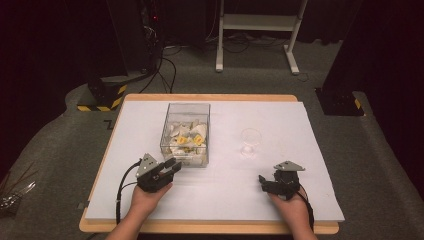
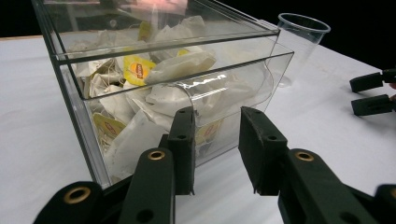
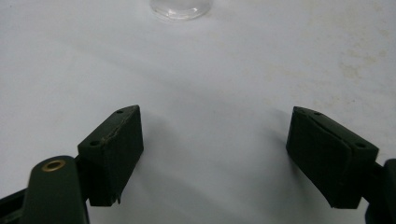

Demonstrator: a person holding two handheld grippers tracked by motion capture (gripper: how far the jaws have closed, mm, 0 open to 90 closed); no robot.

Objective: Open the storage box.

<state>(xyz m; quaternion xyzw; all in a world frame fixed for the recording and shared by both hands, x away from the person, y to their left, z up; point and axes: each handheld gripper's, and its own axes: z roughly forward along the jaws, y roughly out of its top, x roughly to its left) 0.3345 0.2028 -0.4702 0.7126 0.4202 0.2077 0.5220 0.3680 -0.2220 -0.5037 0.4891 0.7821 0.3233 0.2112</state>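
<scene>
Jaws gapped — tea-bag box ahead.

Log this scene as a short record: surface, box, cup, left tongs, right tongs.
surface: white sheet on a wooden table
box: clear box, open top, full of tea bags
cup: clear cup, upright, right of the box, apart from it
left tongs: at the box's near corner, jaws narrowly apart, nothing between them
right tongs: wide open over bare sheet, below the cup

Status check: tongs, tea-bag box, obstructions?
Left tongs at clear plastic tea-bag box front, gripping nothing. Right tongs open, empty. Clear plastic cup stands apart.
</scene>
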